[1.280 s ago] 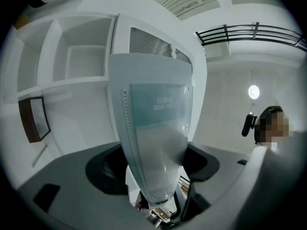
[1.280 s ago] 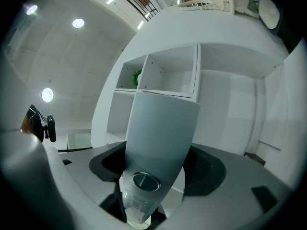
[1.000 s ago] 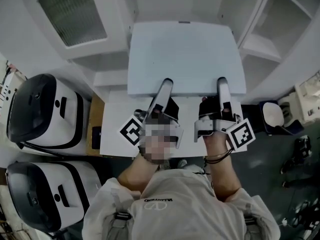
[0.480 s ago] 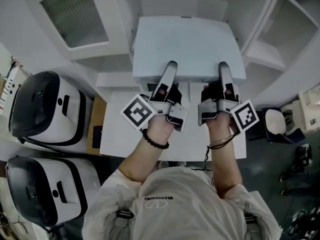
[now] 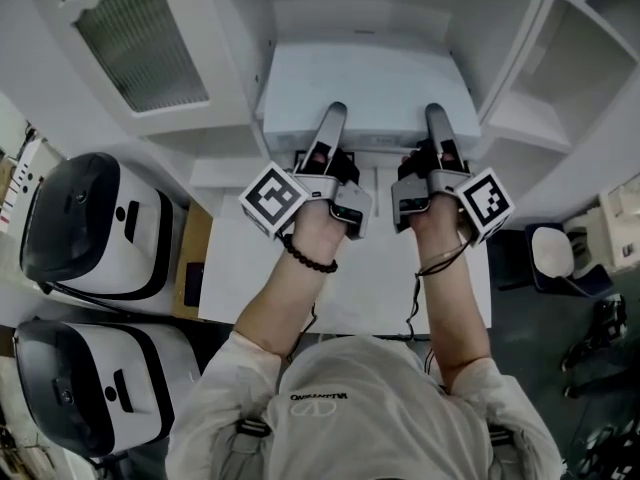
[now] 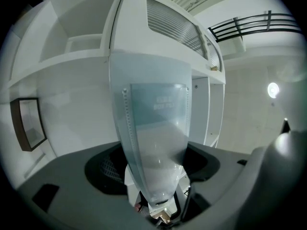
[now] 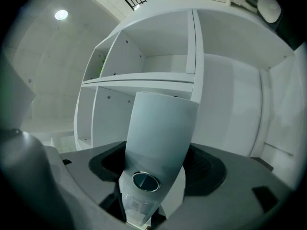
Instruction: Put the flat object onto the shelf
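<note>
Between shelf walls (image 5: 245, 48) hangs the flat board (image 5: 365, 88).

White shelving (image 5: 520, 103) fills the far side of the room, with a ribbed-glass door (image 5: 140, 53) at its left. Two black-and-white machines (image 5: 90, 228) stand on the left, beside a white surface (image 5: 235, 278). The floor (image 5: 540, 328) on the right is dark. A round ceiling light (image 7: 61, 15) glows, and a black railing (image 6: 249, 25) runs high up.

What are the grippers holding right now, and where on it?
Both hold the flat white panel by its near edge: left gripper left of centre, right gripper right of centre.
</note>
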The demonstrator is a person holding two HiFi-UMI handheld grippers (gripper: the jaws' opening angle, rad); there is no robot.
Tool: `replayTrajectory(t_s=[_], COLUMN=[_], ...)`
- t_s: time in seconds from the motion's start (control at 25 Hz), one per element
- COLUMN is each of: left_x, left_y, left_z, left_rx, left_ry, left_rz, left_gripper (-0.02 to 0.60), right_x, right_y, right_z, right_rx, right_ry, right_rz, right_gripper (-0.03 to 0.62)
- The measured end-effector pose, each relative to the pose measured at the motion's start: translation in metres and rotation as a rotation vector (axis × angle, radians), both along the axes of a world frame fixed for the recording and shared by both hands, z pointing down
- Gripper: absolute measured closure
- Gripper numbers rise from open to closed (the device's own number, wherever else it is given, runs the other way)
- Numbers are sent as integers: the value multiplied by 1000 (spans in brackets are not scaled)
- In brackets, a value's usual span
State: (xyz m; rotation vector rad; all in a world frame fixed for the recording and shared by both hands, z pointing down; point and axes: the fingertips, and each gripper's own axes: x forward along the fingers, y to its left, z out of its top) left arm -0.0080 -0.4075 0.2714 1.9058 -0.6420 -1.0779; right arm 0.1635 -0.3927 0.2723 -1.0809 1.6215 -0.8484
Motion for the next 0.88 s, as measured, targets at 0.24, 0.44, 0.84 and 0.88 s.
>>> replayTrajectory(t_s=[0.24, 0.44, 0.84, 0.88], left_x=[2, 5, -9, -13], left_y=[-15, -13, 19, 27], left_z=[-4, -8, 14, 23], left_rx=[-7, 15, 33, 23], left_ry=[9, 18, -108, -158], left_rz=[5, 6, -41, -59], left_gripper=[255, 244, 186, 187], right_x=[0, 0, 1, 3], right_y=[-13, -13, 43, 53], right_z=[-4, -5, -4, -2], right_rx=[-21, -27, 93, 94], right_ry=[0, 15, 262, 352], right_rz=[9, -2, 146, 204], right_gripper=[240, 235, 226, 245])
